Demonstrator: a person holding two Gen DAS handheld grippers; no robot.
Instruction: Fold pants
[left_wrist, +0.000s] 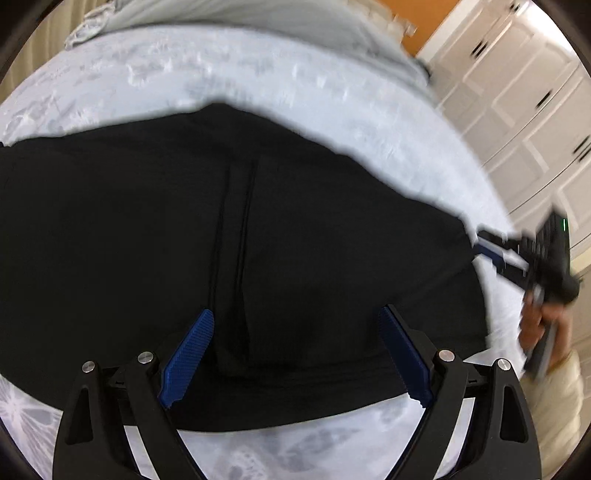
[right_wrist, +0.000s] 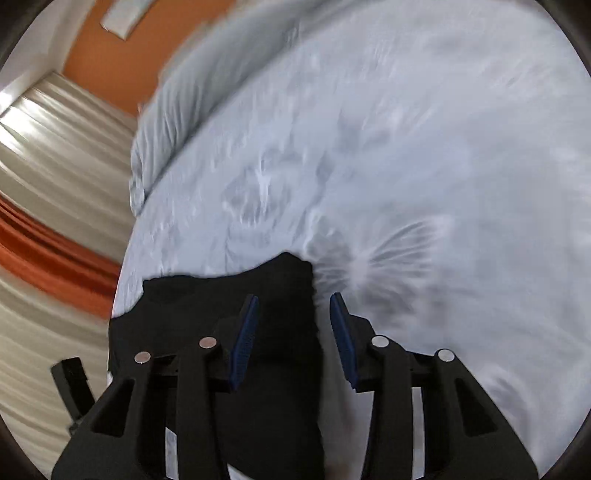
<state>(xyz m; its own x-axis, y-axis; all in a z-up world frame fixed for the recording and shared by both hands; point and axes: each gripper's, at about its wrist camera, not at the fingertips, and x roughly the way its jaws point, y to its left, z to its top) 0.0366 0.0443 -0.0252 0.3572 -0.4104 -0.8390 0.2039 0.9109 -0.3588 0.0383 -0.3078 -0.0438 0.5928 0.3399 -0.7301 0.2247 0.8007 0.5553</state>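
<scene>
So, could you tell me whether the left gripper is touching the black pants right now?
Cannot tell. In the left wrist view the left gripper is open over the black pants, but neither view shows contact or a gap plainly.

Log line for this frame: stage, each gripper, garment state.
stage: fold underway | left gripper: open over black pants | right gripper: open, straddling pants edge | pants: spread on bed sheet

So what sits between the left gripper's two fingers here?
Only the black pants, spread on the pale bedsheet; the left gripper is open over them, left wrist view.
</scene>
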